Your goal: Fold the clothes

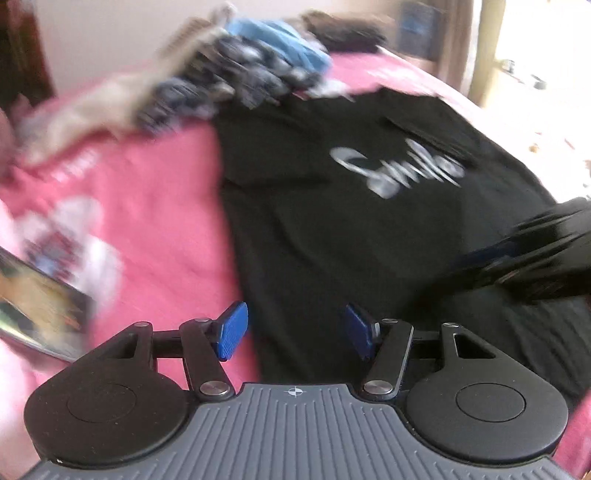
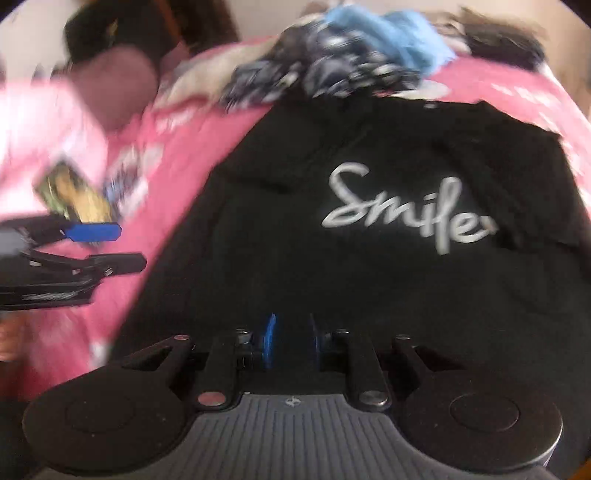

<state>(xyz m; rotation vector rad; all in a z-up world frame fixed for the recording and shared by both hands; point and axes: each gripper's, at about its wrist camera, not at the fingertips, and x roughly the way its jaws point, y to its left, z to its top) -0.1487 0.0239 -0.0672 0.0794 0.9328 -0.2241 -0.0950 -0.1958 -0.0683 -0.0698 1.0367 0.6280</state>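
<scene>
1. At the far left, near edge: a book or printed card (image 1: 35, 306) with a picture cover, lying on the pink bedspread (image 1: 159, 206); too blurred to read.
2. Spread under everything: that pink bedspread, carrying a white and dark printed patch (image 1: 70, 236) just beyond the card.
3. Left gripper (image 1: 293, 330): jaws standing well apart, released, nothing between the blue pads (image 1: 232, 330). Hovering over the seam where pink bedspread meets black cloth, left pad above pink, right pad above black. From the right wrist view, seen at the left edge (image 2: 99, 245), side on, with one blue pad showing, above the bedspread beside the shirt.
4. Along the far edge of the bed, left to centre: a heap of unfolded clothes, with a pale beige garment (image 1: 92, 107) at the left, a dark blue and white patterned piece (image 1: 236, 74) in the middle, and a light blue garment (image 1: 284, 40) behind it. Farther right, a dark bundle (image 1: 343, 29), blurred.
5. Centre to right: the black T-shirt (image 2: 369, 288) laid flat on the bedspread, front up, white script lettering (image 2: 402, 212) on the chest, collar end toward the far heap, hem toward the near edge.
6. Right gripper (image 2: 291, 345): jaws parted by a narrow gap, loosened, no cloth pinched between the pads. Poised above the near part of the T-shirt. In the left wrist view, a dark blurred shape at the right edge (image 1: 535, 258) over the shirt.
</scene>
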